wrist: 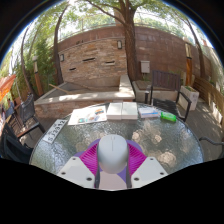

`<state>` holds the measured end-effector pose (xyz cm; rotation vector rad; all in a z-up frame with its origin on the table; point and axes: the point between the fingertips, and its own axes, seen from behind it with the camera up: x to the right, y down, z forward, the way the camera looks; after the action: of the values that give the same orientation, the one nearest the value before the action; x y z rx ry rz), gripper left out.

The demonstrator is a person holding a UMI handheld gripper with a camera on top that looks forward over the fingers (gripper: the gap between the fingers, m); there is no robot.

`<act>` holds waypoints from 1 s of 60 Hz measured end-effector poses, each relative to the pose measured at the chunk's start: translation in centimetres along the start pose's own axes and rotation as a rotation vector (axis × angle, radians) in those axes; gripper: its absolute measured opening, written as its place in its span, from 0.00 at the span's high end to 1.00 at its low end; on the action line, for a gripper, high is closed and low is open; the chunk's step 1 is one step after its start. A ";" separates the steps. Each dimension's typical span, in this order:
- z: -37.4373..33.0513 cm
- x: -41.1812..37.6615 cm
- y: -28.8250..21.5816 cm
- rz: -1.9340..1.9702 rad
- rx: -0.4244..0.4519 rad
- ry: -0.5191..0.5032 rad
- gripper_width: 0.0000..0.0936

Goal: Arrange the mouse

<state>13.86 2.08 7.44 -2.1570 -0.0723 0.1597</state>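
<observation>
A: Where's the mouse?

B: White mouse (112, 153), right between the fingers of the gripper (112, 172), low and close in. Purple pads (93, 160) curve round both its sides.

A: Pinched or loose?

B: Pads look tight on both flanks, no gap that I can see, so the fingers are closed on it. Can't tell if it sits on the table or is lifted off it.

A: What's the table like?

B: Round glass table (60, 150), shiny, lots of reflection. Pale blotches (165, 157) on the glass just right of the fingers; can't say whether they're objects or reflections.

A: Anything else on it?

B: Keyboard (53, 130) at the far left, angled. Beyond the mouse, white flat boxes or papers (120, 111) in a row at the far edge. A green thing (168, 117) to the right of those, too small to name.

A: Background?

B: Outdoor patio. Brick wall (100, 55) behind, tree trunk (129, 35) going up past it, a low stone ledge (75, 98) beyond the table. Dark chairs (165, 85) at the right, well apart from the mouse.
</observation>
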 end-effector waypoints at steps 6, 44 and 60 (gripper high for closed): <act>2.7 -1.1 5.3 -0.021 -0.072 0.003 0.60; -16.4 -4.5 4.3 -0.038 -0.154 0.165 0.10; -24.8 -7.5 4.1 -0.035 -0.150 0.195 0.09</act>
<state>9.96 -21.46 18.38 -2.3085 -0.0092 -0.0790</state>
